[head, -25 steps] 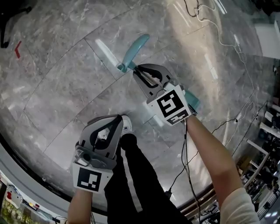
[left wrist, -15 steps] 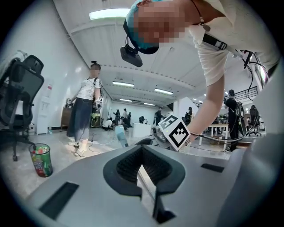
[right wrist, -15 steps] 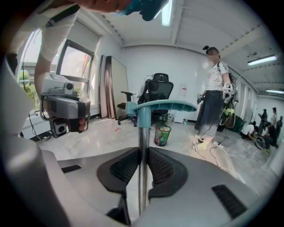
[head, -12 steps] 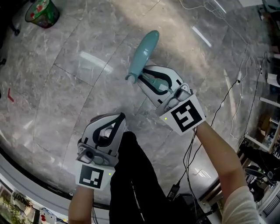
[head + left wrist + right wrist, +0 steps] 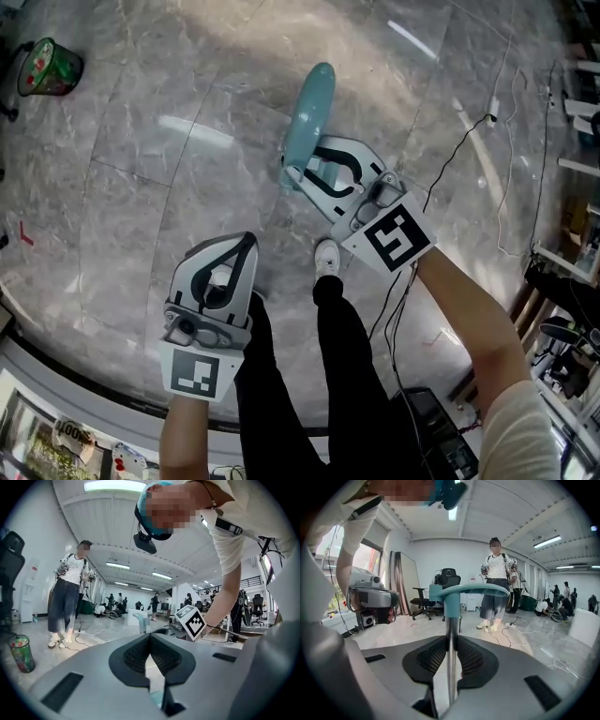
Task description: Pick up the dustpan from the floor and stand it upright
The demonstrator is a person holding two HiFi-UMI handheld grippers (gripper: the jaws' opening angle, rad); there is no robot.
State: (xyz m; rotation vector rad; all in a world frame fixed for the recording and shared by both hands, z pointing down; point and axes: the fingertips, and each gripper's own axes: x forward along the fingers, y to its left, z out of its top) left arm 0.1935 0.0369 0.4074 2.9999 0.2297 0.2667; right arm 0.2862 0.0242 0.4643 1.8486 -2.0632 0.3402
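My right gripper point(image 5: 294, 175) is shut on the dustpan's thin metal pole point(image 5: 450, 667), which runs up between its pads point(image 5: 465, 658). The dustpan's teal part point(image 5: 309, 108) sticks out past the jaws, off the marble floor, and spreads wide at the top of the pole point(image 5: 468, 590) in the right gripper view. The left gripper point(image 5: 248, 242) hangs lower left beside the person's legs, apart from the dustpan. Its pads point(image 5: 136, 653) meet at the tips with nothing between them. From the left gripper view the right gripper's marker cube point(image 5: 191, 621) and the teal part point(image 5: 140, 620) show ahead.
A green bucket point(image 5: 52, 66) stands on the floor at far left. Cables point(image 5: 487, 122) trail over the tiles at right. The person's shoe point(image 5: 326, 255) is just below the right gripper. A standing person point(image 5: 494, 588) and an office chair point(image 5: 449, 581) are ahead.
Both grippers have moved across the floor and risen. The dustpan went with the right gripper, its teal part now pointing more straight up the picture. The green bucket came into view.
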